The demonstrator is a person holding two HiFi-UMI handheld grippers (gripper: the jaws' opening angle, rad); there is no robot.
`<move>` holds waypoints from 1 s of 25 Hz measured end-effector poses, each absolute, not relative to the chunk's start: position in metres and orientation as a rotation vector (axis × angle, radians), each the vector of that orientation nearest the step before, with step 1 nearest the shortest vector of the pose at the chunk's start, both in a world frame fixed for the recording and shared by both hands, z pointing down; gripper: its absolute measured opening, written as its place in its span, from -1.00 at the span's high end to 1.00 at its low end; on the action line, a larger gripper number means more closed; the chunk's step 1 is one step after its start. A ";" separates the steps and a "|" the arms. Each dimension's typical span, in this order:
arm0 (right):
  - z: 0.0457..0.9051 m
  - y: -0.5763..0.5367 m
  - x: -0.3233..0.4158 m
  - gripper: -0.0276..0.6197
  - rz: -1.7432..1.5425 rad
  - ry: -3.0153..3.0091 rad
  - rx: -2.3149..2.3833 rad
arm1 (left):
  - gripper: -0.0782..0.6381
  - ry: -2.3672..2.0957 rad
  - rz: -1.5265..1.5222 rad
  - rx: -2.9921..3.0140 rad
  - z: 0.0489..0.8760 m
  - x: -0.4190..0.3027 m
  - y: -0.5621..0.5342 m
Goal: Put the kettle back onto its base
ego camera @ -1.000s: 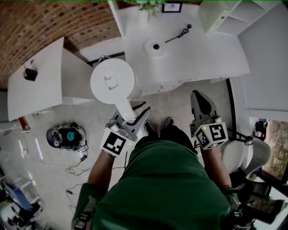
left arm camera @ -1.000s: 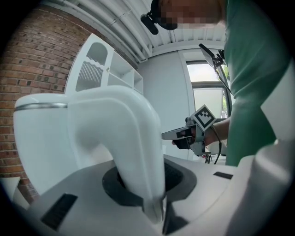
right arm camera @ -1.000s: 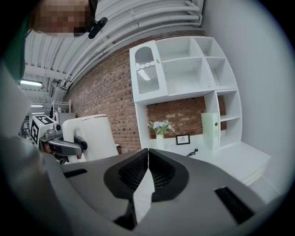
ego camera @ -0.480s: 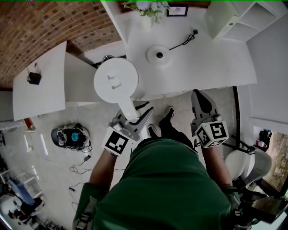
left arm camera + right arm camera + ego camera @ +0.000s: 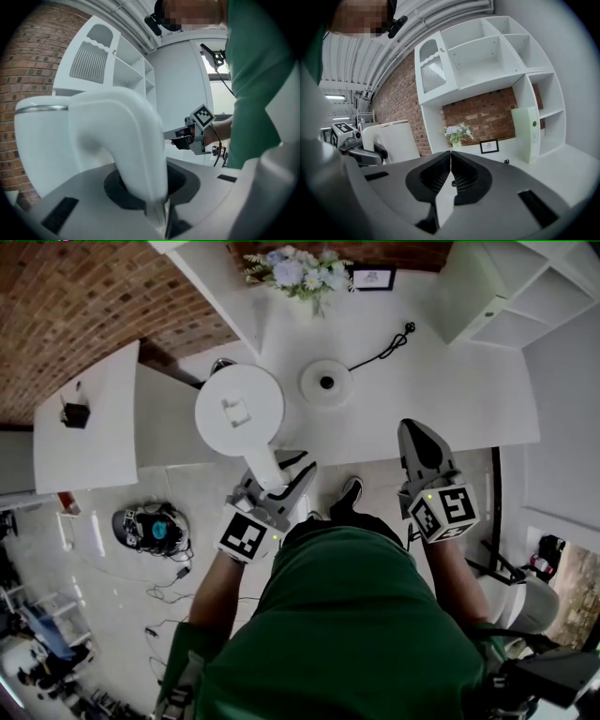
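The white kettle [image 5: 239,411] hangs by its handle [image 5: 264,463] from my left gripper [image 5: 272,474], which is shut on that handle. It is over the left front edge of the white table [image 5: 441,381]. The round white base [image 5: 326,383] with its dark centre sits on the table just right of the kettle and a little beyond it. In the left gripper view the handle [image 5: 133,150] fills the space between the jaws, the kettle body [image 5: 42,140] behind it. My right gripper [image 5: 419,448] is shut and empty, at the table's front edge; in its own view the right gripper [image 5: 450,157] has its jaws together.
A black cable [image 5: 380,343] runs from the base toward a vase of flowers [image 5: 300,273] and a small picture frame [image 5: 372,279]. A white shelf unit [image 5: 506,287] stands at the back right. A second white table [image 5: 94,437] carries a black object [image 5: 75,414]. A device [image 5: 150,528] lies on the floor.
The person has stepped toward the table. Both grippers and the kettle have come closer to it, and the base now lies much nearer the kettle. The grip on the handle is unchanged.
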State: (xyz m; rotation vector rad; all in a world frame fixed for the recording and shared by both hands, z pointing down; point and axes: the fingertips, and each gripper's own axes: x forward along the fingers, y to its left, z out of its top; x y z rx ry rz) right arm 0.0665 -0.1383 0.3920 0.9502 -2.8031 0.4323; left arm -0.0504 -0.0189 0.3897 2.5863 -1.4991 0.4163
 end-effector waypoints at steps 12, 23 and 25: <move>0.424 -0.194 0.076 0.84 0.509 -2.692 1.051 | 0.55 -1.377 0.449 2.626 0.427 -0.056 -0.098; 0.420 -0.201 0.059 0.84 0.523 -2.601 1.255 | 0.55 -1.162 0.433 2.740 0.461 -0.059 -0.143; 0.419 -0.200 0.062 0.84 0.516 -2.578 1.298 | 0.55 -1.117 0.434 2.757 0.466 -0.056 -0.147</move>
